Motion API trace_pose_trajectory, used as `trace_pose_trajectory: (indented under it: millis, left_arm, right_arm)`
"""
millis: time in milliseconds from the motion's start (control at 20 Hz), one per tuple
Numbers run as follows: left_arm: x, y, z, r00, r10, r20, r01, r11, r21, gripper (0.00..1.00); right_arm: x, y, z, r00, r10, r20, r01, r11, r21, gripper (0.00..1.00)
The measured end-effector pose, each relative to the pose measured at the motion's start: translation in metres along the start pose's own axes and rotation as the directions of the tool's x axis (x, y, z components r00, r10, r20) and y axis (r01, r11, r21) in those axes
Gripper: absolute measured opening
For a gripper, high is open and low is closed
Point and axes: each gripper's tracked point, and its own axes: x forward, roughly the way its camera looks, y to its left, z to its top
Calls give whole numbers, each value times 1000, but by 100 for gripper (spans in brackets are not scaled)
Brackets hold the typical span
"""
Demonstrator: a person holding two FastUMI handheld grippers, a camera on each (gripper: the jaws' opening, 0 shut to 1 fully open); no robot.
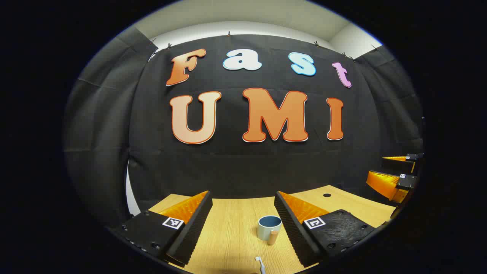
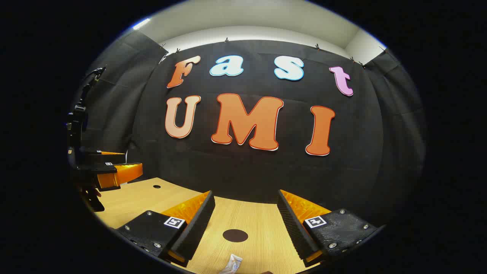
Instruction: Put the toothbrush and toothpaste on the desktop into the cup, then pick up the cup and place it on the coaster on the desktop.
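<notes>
Step 1, not yet begun: left gripper (image 1: 243,224) fingers wide, holding nothing, above desktop (image 1: 228,236); judge best to dip to toothbrush (image 1: 260,263) at view's bottom edge, pinch mid-handle, tip into cup (image 1: 269,227) just beyond. Right gripper (image 2: 245,224) wide, empty. Count, L→R: toothbrush ×1, cup ×1, toothpaste (image 2: 233,263) ×1, coaster (image 2: 235,235) ×1.

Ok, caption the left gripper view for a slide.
Open left claw above the desktop, cup ahead, toothbrush at the near edge.
</notes>
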Motion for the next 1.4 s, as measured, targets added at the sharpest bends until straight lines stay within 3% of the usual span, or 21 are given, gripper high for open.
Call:
trace_pose_trajectory:
  millis: [750, 1000, 1200, 1400]
  left_arm:
    - [-4, -4, 4, 1000, 11, 0, -11, 1000, -3, 98]
    - [-1, -16, -17, 996, -20, -88, 20, 1000, 4, 99]
    - [1, -26, -53, 970, -63, -233, 62, 998, -8, 99]
    - [0, -39, -95, 908, -124, -401, 114, 992, -48, 99]
  right_arm:
    - [-2, 0, 1, 1000, 13, 1, -13, 1000, -5, 98]
    - [0, 4, -15, 997, 35, -74, -35, 999, -6, 99]
    - [-5, 9, -47, 977, 71, -203, -70, 997, 13, 98]
    - [-7, 13, -88, 927, 105, -361, -96, 994, 44, 96]
